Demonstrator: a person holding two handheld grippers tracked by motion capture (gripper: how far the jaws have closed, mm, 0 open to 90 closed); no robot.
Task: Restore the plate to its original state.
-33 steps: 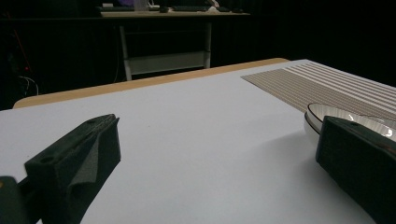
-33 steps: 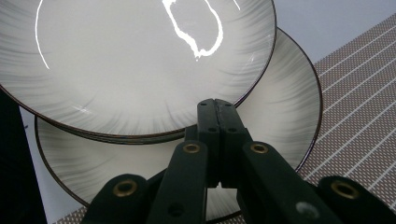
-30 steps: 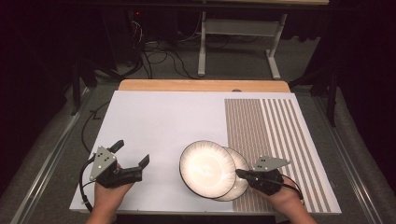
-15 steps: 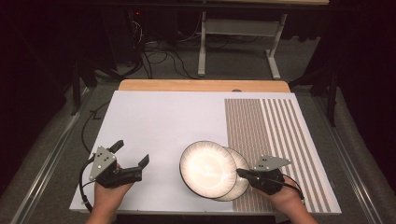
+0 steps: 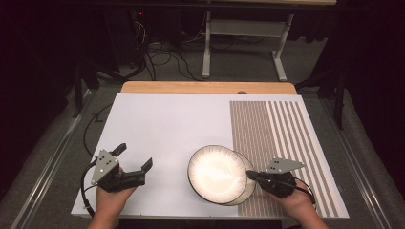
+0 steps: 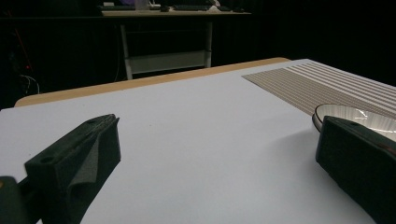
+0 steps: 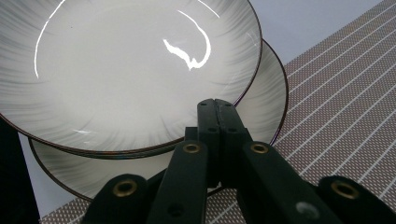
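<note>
White table [image 5: 157, 124], left gripper [image 5: 134, 160] wide, right gripper [image 5: 250, 174] pressed together over stacked plates [image 5: 215, 169]

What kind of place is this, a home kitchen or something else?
Probably a lab or recording workspace, not a kitchen: a white work board with a striped mat, cables on the floor behind, and a desk frame in a dark room.

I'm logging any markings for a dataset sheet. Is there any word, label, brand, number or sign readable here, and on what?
None can be read.
Upper plate and lower plate: grey streaks at the rim, no writing.
Striped mat: lines, no text.
White sheet: blank.
Left gripper and right gripper: no label legible on the grey plates or jaws.
Background desk items: too dark and blurred.
</note>
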